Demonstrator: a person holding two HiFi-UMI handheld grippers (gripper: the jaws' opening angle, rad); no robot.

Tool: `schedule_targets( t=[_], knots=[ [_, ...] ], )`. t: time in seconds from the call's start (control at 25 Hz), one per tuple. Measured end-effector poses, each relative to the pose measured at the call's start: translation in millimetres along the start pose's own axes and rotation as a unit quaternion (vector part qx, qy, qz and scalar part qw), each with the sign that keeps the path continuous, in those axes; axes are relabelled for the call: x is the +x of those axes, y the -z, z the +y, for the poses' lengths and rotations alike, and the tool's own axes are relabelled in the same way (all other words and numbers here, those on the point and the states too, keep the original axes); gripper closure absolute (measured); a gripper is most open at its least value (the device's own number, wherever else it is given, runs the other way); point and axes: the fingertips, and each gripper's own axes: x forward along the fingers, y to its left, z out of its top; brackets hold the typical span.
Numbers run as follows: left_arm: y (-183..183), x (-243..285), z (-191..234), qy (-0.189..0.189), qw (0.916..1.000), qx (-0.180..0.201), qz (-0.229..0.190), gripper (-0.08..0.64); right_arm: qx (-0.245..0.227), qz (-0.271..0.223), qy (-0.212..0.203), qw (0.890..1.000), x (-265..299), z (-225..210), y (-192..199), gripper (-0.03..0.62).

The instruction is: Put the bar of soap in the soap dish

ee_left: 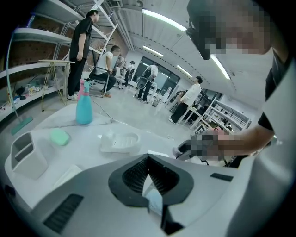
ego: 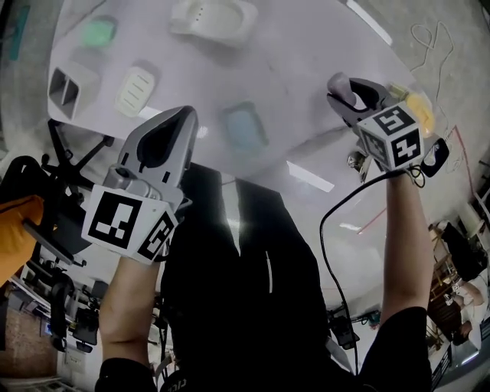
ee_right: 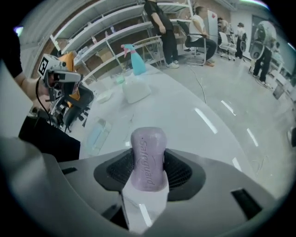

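A lavender bar of soap stands upright between the pads of my right gripper, which is shut on it above the glossy white table. In the head view the right gripper hangs at the table's right side. A white soap dish sits at the far edge; it also shows as soap dish and soap dish. My left gripper hovers over the near left part of the table. Its jaws meet at the tips, left gripper, and hold nothing.
A green soap, a white slotted holder, a cream ribbed dish and a pale blue dish lie on the table. A blue spray bottle stands at the far edge. Several people stand among the shelves beyond.
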Motion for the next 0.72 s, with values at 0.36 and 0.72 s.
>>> schedule_targets(
  t=[0.36,0.72],
  knots=[
    [-8,-25,13,-0.023,0.9997,-0.003,-0.012,0.551,0.041,-0.063,-0.031,0.997,-16,22,-38,0.381],
    [-3,-62,47,-0.045,0.9984,-0.019,-0.027,0.551,0.000,-0.072,-0.035,0.997,-16,55,-108,0.380]
  ],
)
